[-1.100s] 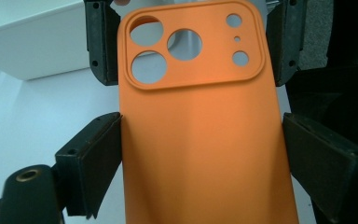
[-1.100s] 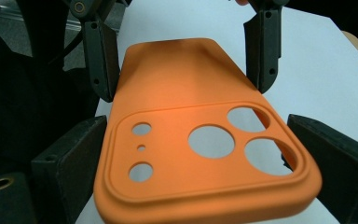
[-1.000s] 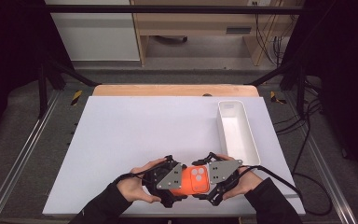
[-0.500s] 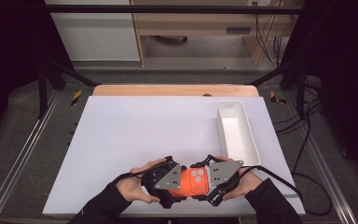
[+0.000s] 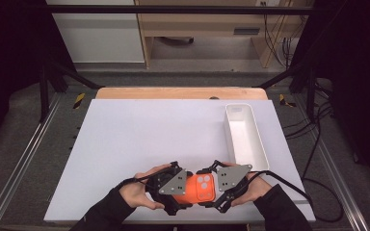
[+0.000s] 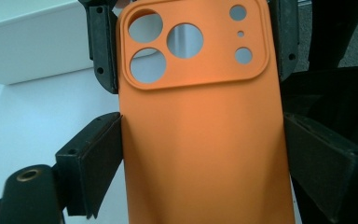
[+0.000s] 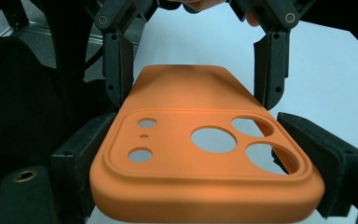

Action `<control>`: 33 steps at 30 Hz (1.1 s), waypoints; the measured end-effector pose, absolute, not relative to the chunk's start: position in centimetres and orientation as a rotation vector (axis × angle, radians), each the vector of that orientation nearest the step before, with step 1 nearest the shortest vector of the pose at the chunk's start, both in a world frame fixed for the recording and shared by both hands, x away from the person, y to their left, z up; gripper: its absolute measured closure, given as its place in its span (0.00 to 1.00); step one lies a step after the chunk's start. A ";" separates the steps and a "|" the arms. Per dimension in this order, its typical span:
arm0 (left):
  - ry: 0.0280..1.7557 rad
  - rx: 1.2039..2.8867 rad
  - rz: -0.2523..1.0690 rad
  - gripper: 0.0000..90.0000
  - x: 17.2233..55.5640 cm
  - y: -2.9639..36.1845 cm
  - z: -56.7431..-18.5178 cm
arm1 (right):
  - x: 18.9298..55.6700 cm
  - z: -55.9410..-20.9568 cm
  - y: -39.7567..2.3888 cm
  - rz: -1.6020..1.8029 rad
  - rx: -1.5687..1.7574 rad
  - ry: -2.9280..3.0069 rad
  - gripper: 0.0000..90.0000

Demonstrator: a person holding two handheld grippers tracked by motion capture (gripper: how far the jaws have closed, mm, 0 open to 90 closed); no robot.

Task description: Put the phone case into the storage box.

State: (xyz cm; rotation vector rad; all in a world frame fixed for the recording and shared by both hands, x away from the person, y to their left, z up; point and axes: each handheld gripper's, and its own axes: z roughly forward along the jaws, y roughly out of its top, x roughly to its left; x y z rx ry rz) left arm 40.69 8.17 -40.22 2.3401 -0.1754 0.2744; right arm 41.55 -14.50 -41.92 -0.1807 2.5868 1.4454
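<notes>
While both tongs face inward, orange phone case (image 5: 195, 188) clamped between them

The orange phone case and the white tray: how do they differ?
The orange phone case is flat with round camera holes; the white tray is a long open box. The case is gripped at both ends by the left gripper and right gripper; the tray sits untouched to the right. Both are over the white table.

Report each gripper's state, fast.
Left gripper: shut on the orange silicone phone case, plain end.
Right gripper: jaws have just been closing; shut on its camera-cutout end.
</notes>
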 end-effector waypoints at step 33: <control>-0.002 2.280 0.193 0.03 41.3 9.8 -39.3 | 41.7 -40.8 -15.3 1.426 -0.116 2.617 0.18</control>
